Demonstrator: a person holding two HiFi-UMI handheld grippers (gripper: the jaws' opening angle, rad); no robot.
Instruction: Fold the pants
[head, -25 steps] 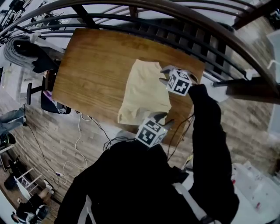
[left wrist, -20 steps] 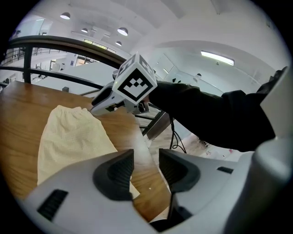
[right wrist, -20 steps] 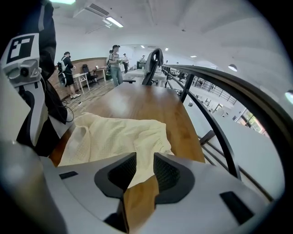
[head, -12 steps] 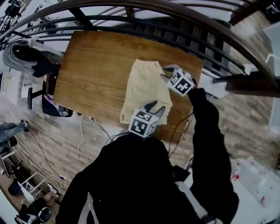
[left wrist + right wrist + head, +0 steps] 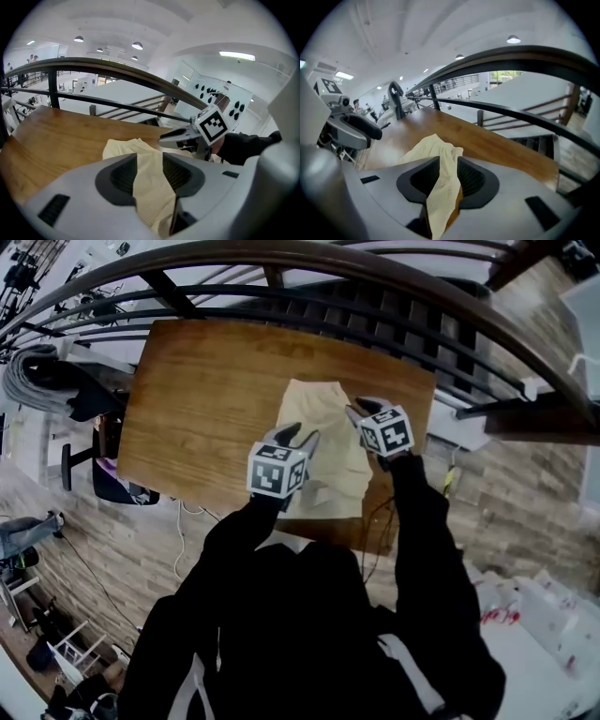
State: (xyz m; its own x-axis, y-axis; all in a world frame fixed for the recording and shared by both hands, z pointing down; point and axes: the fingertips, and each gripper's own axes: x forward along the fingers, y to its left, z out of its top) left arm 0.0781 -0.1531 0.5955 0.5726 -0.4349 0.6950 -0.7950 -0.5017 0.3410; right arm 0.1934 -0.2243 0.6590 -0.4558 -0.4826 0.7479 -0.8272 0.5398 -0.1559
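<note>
Pale yellow pants [image 5: 325, 432] lie on the right part of the wooden table [image 5: 206, 399], their near end lifted off the top. My left gripper [image 5: 298, 437] is shut on the cloth at the pants' left near side; the fabric [image 5: 151, 185] runs between its jaws. My right gripper [image 5: 360, 411] is shut on the pants' right side, with cloth [image 5: 440, 190] pinched between its jaws. The two grippers hang side by side above the pants. Each shows in the other's view: the right gripper [image 5: 176, 137] and the left gripper [image 5: 370, 131].
A dark curved railing [image 5: 309, 259] runs along the table's far side. Grey clothing [image 5: 42, 371] lies heaped to the left, above a black chair [image 5: 103, 474]. Cables [image 5: 183, 531] trail on the wood-plank floor below the table's near edge.
My left gripper has moved up and left from the table's near edge, carrying the pants' near end over the table. The right gripper has shifted slightly toward me.
</note>
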